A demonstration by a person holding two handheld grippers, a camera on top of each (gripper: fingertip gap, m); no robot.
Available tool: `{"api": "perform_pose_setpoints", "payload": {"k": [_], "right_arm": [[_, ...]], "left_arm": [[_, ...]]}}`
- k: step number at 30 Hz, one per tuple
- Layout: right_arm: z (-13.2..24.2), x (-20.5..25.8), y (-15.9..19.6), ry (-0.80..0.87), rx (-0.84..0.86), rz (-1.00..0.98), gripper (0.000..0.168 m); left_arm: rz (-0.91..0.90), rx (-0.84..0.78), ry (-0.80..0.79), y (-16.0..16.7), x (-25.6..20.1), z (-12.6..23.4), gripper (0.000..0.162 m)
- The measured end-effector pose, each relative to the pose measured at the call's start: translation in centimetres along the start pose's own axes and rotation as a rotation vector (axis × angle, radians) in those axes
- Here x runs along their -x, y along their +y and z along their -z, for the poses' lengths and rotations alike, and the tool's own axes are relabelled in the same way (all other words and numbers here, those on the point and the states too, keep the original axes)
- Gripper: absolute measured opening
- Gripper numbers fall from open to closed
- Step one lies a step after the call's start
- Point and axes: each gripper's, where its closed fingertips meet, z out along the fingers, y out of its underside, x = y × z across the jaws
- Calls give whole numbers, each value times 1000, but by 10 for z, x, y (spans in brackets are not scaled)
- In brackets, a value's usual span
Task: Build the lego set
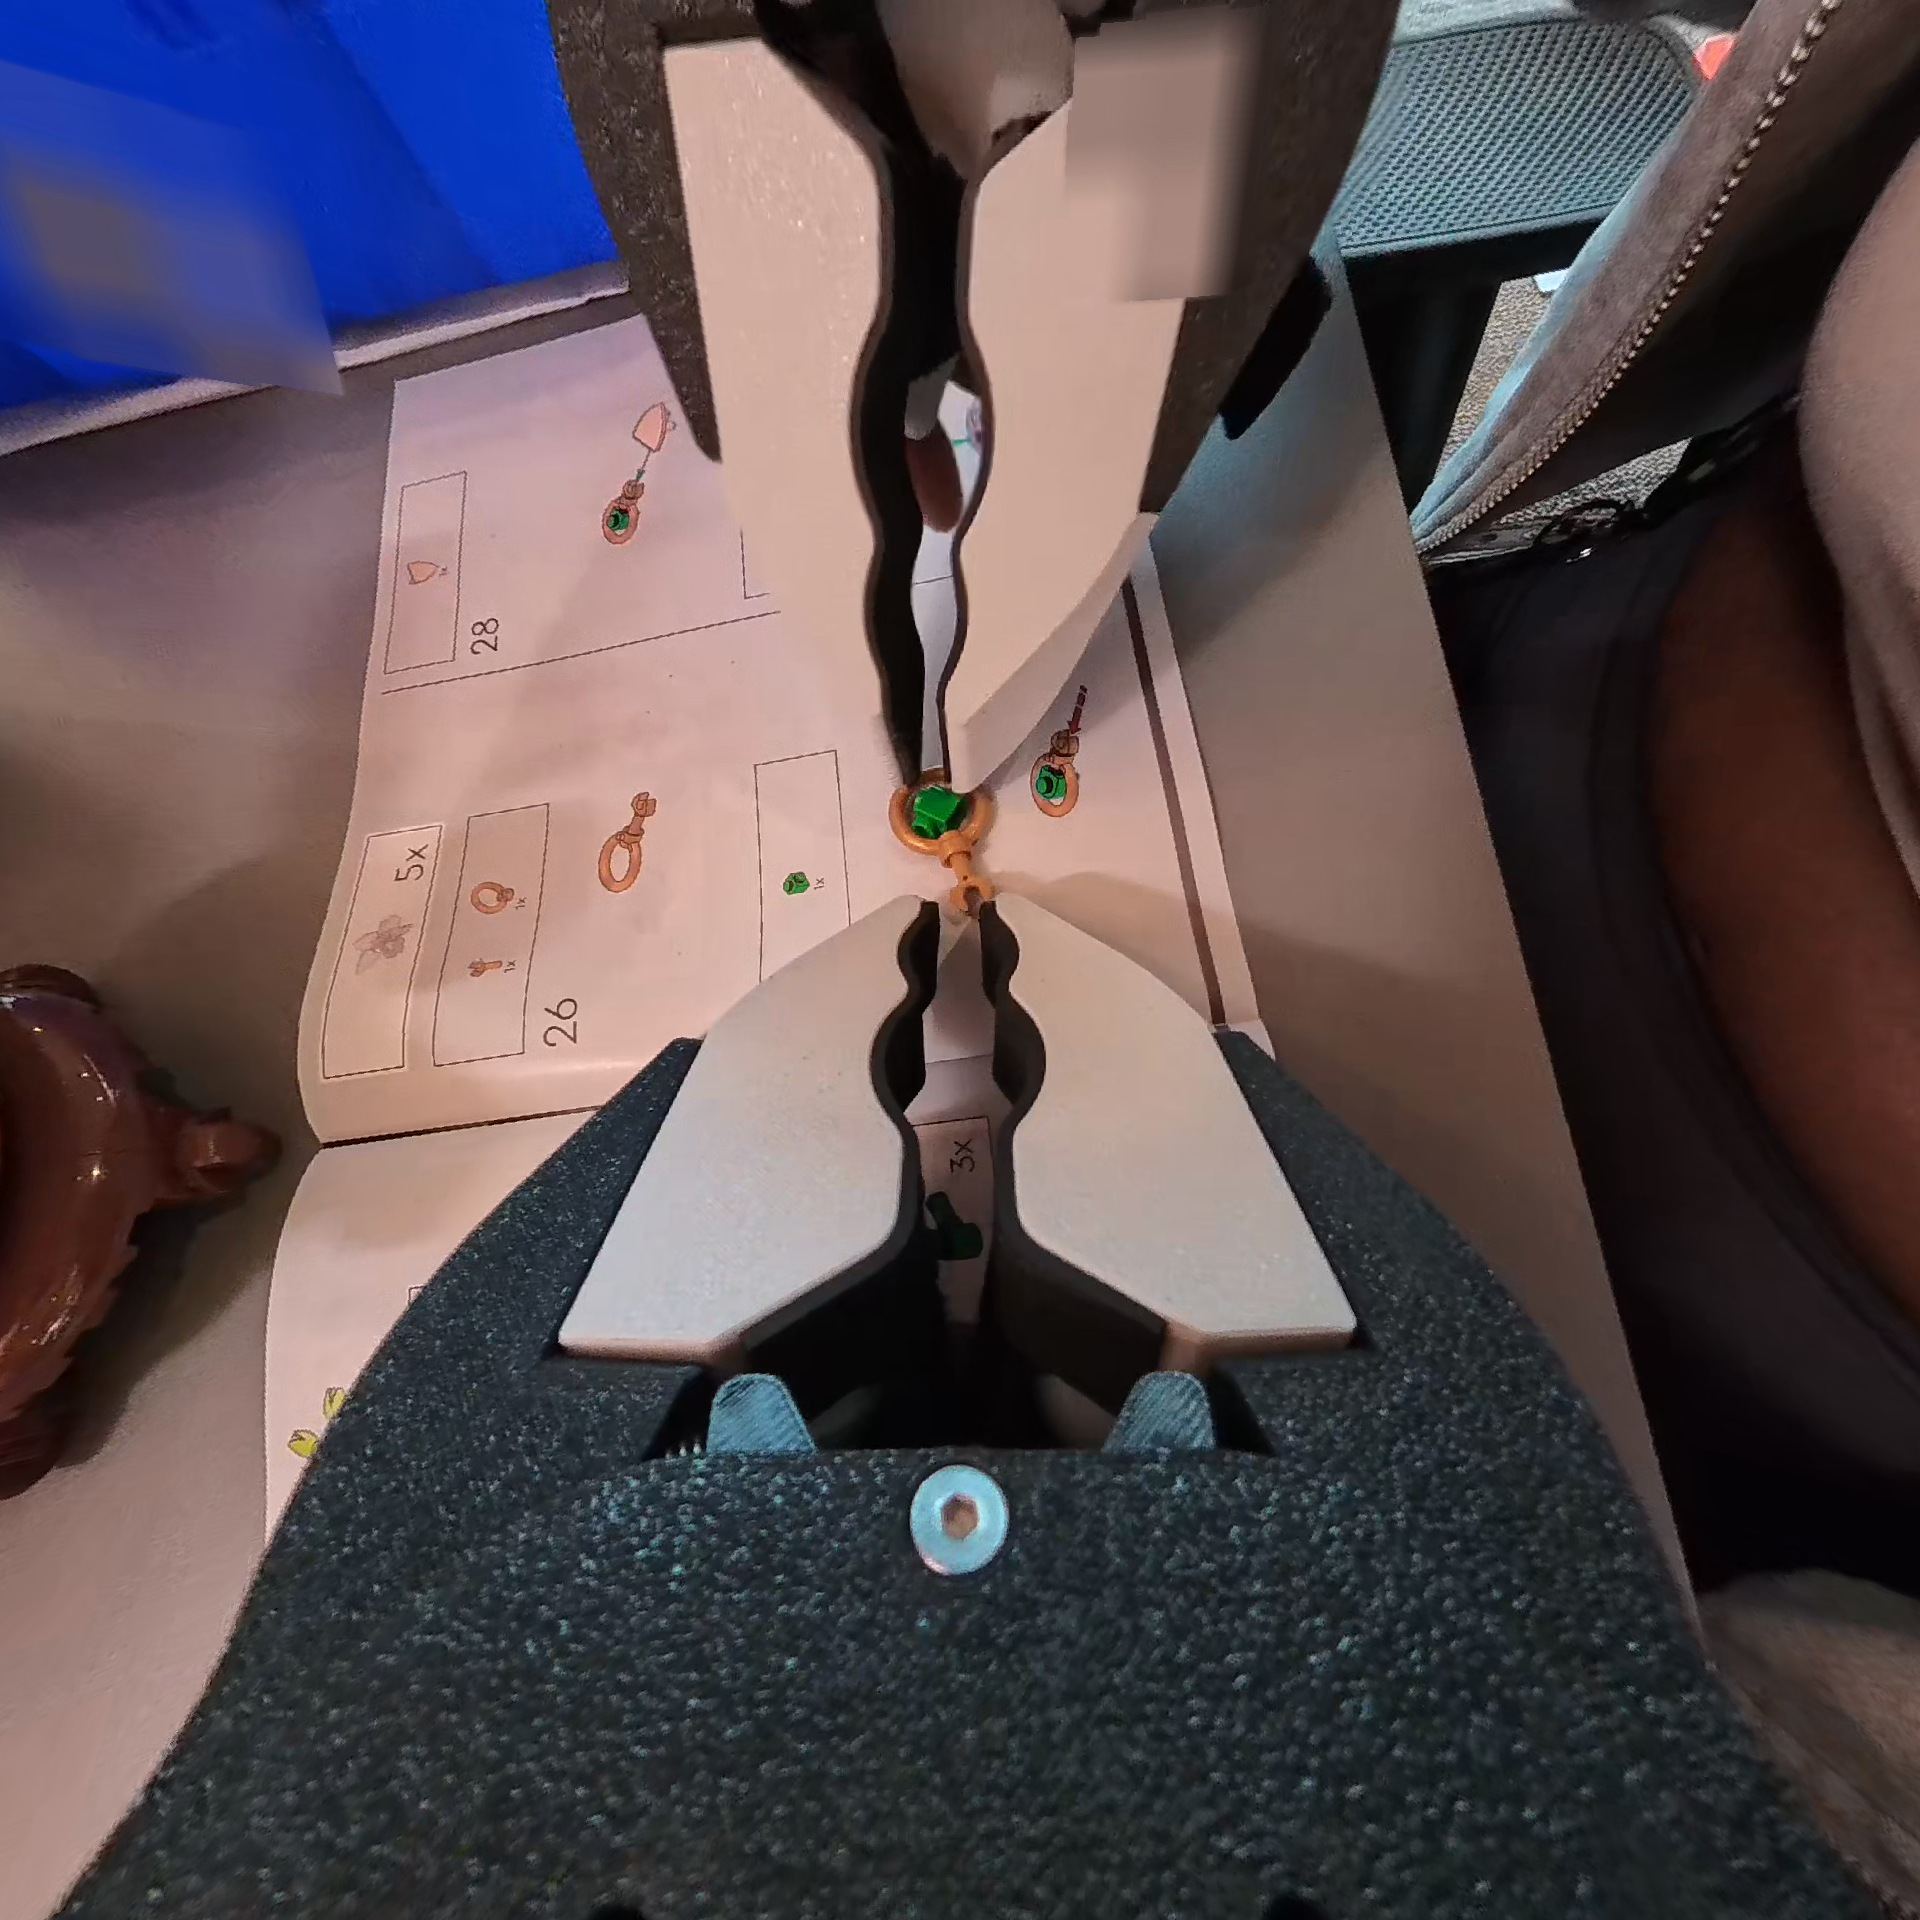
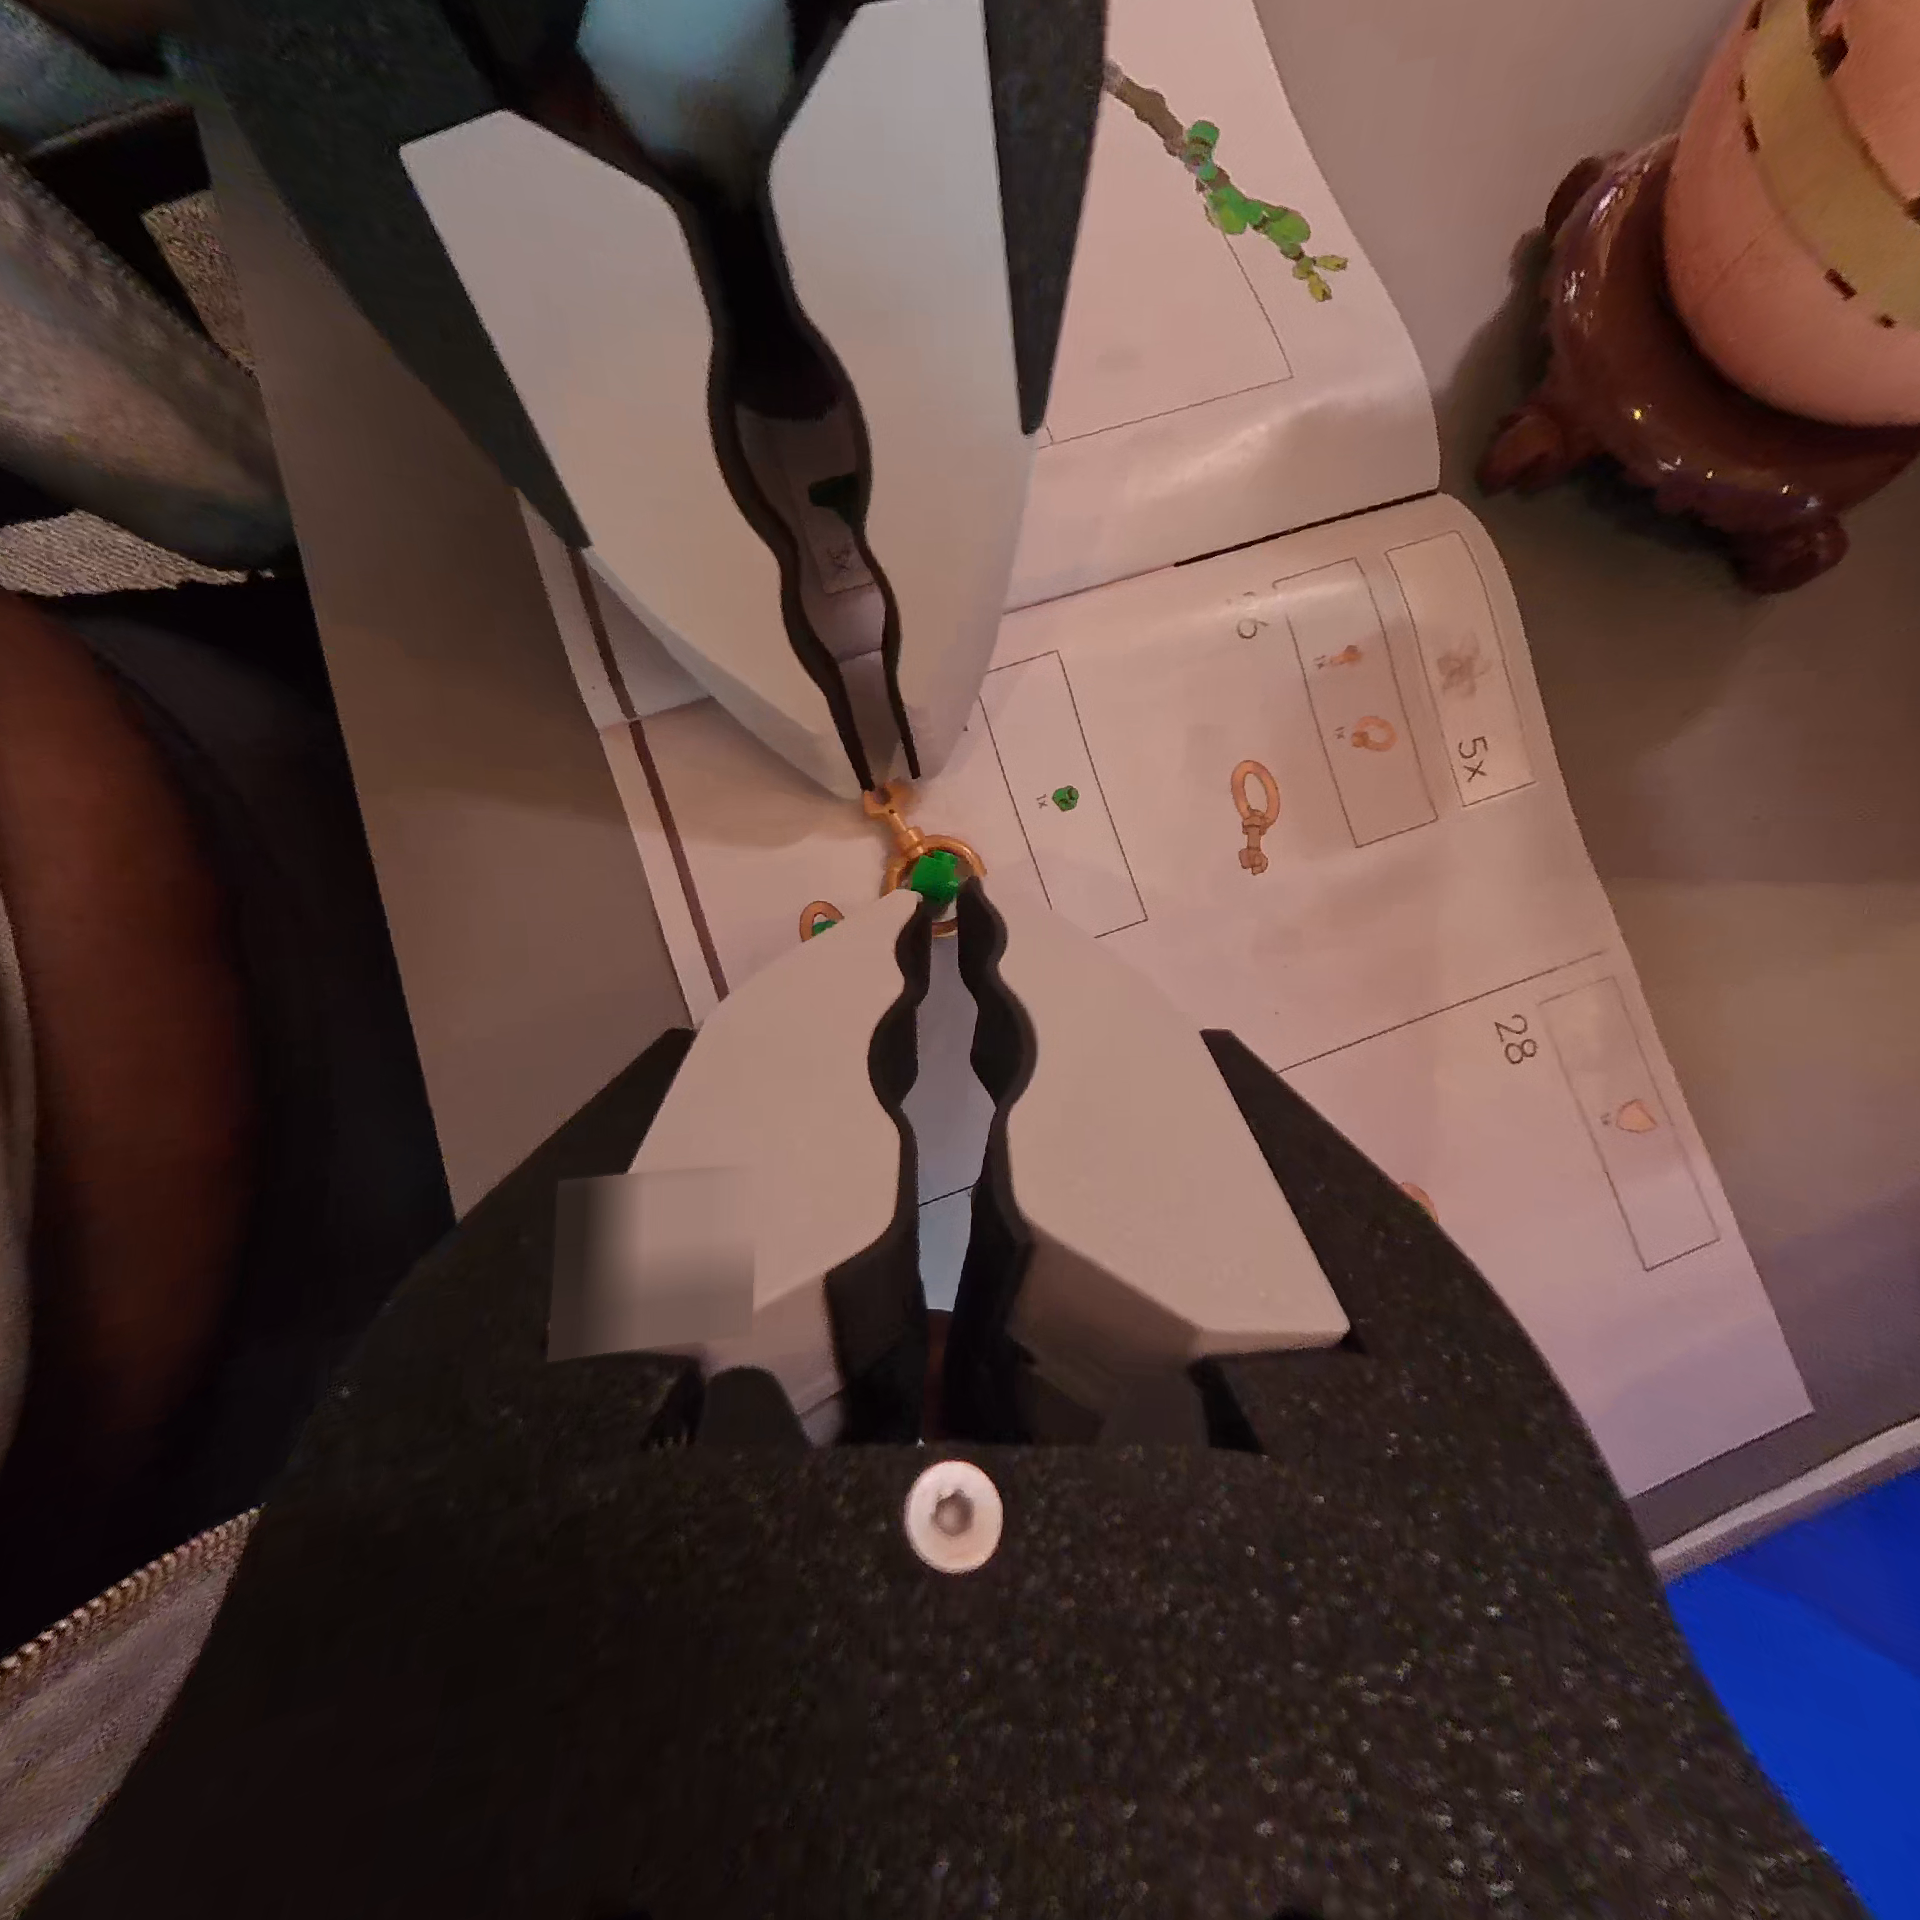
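While both grippers meet tip to tip above the open booklet, the scene reads:

left gripper (image 1: pixel 958 912): enters from the near edge of the left wrist view, jaws narrow, tips pinched on the small stem end of the gold ring piece (image 1: pixel 943 821).
right gripper (image 2: pixel 940 906): enters from the near edge of the right wrist view, jaws narrow, tips at the ring and the green stud (image 2: pixel 932 873); which of the two it clamps cannot be told.
gold ring piece: held in the air between the two sets of tips, over the booklet's middle.
green stud: sits inside the ring's loop, touching it.
instruction booklet (image 1: pixel 582 748): lies open and flat on the grey table (image 1: pixel 156 665), pages with step drawings facing up.
brown base with pink pot (image 2: pixel 1704 353): stands on the table beside the booklet, at the far right of the right wrist view, well apart from the grippers.
blue item (image 1: pixel 208 156): far left of the left wrist view, blurred.
person: lap and zipped jacket (image 1: pixel 1662 260) at the table edge.
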Motion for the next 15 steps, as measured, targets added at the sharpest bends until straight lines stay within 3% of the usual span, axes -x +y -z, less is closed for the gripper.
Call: {"api": "perform_pose_setpoints", "payload": {"k": [1, 5, 10, 15], "right_arm": [[0, 2, -1, 2, -5, 26, 5], [0, 6, -1, 4, -11, 63, 5], [1, -1, -1, -2, -38, -125, 8], [-2, 2, -2, -9, -63, -179, 8]], "left_arm": [[3, 0, 2, 0, 0, 0, 8], [9, 0, 5, 0, 0, 0, 8], [8, 0, 3, 0, 0, 0, 8], [4, 0, 0, 0, 0, 0, 8]]}}
